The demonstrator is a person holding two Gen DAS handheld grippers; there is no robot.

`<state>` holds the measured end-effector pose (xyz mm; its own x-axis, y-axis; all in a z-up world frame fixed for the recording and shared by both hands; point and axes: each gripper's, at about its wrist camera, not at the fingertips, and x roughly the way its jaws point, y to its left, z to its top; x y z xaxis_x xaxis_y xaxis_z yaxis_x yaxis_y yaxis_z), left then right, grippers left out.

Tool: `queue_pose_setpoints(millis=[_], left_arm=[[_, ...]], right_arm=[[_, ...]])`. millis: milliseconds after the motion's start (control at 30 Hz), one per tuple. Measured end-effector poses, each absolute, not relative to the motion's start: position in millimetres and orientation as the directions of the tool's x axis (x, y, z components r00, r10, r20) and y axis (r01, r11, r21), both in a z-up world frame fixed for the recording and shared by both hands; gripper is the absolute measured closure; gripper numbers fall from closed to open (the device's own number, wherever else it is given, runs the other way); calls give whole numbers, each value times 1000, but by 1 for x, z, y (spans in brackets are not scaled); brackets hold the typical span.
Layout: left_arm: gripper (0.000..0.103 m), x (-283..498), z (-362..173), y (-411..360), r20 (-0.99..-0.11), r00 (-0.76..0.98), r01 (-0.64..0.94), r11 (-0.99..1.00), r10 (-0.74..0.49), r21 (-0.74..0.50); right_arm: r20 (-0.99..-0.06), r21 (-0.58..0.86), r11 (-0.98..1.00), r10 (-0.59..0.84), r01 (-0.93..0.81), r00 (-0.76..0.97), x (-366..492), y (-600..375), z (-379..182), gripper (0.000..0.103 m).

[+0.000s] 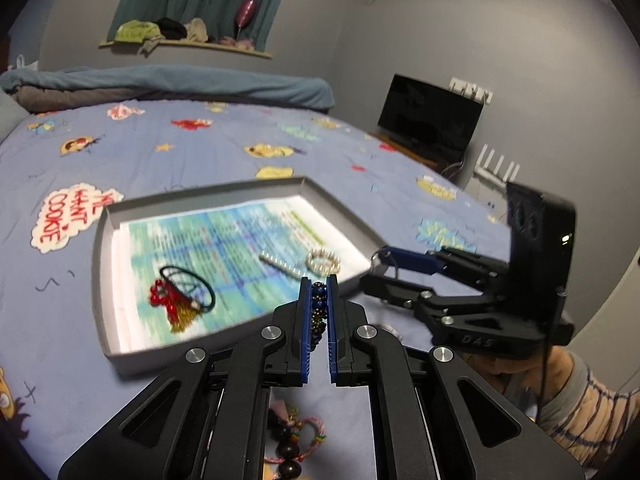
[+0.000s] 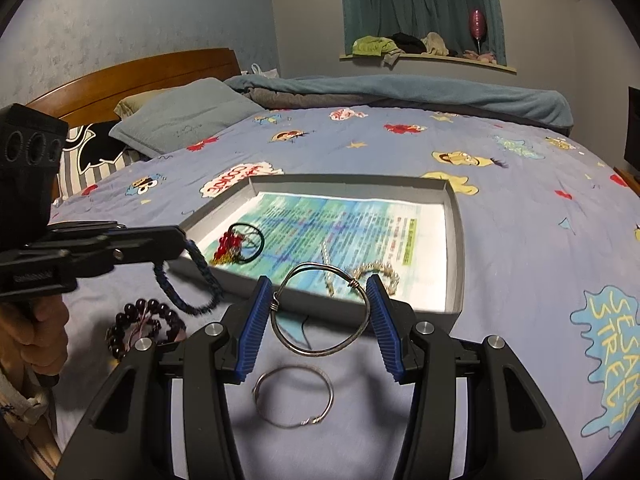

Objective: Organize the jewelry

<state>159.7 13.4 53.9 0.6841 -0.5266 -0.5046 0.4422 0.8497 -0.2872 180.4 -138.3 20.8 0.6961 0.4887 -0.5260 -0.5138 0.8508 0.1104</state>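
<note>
My left gripper [image 1: 319, 280] is shut on a dark blue beaded bracelet [image 1: 318, 312], held above the near rim of the grey tray [image 1: 102, 240]. In the right wrist view the left gripper [image 2: 182, 240] comes in from the left and the blue bracelet [image 2: 200, 276] dangles from it over the tray's corner. My right gripper [image 2: 318, 292] is shut on a silver wire bangle [image 2: 320, 350], its pads pressing both sides, just short of the tray [image 2: 456, 240]. In the left wrist view the right gripper [image 1: 372, 270] stands at the tray's right corner.
In the tray lie a red-and-gold tassel with a black band [image 1: 180, 296], a pearl strand [image 1: 280, 263] and a pearl bracelet [image 1: 323, 261]. A second silver bangle [image 2: 294, 398] and a dark bead bracelet [image 2: 146, 326] lie on the blue cartoon bedsheet. Pillows and a folded blanket sit behind.
</note>
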Motion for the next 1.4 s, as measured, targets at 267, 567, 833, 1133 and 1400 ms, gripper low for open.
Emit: queue_pose_setpoints(millis=[267,567,833,1133,1400], left_arm=[[95,165,74,26,-427,723,442,839,-543,-318],[95,197,79,30,-390,746,401,832,-539,-383],[95,221,54,23,-438,731,353,839,-523,-414],[95,233,26,14,-532,700,314,875,-476,-369],[95,231,16,1,-610,696,297,925,-379,-236]], right_arm=[[-518,119,856,485,-502,704,194,-140,25,54],[-514,120,871,465,-477,721,224,-141,31,54],[-567,128,882,440,-454,696,256,-137,17,54],[-632,108,899,392,-425,669,271,-134,2,54],[-656,74,904,362,-421,662,272,-129,-5,54]])
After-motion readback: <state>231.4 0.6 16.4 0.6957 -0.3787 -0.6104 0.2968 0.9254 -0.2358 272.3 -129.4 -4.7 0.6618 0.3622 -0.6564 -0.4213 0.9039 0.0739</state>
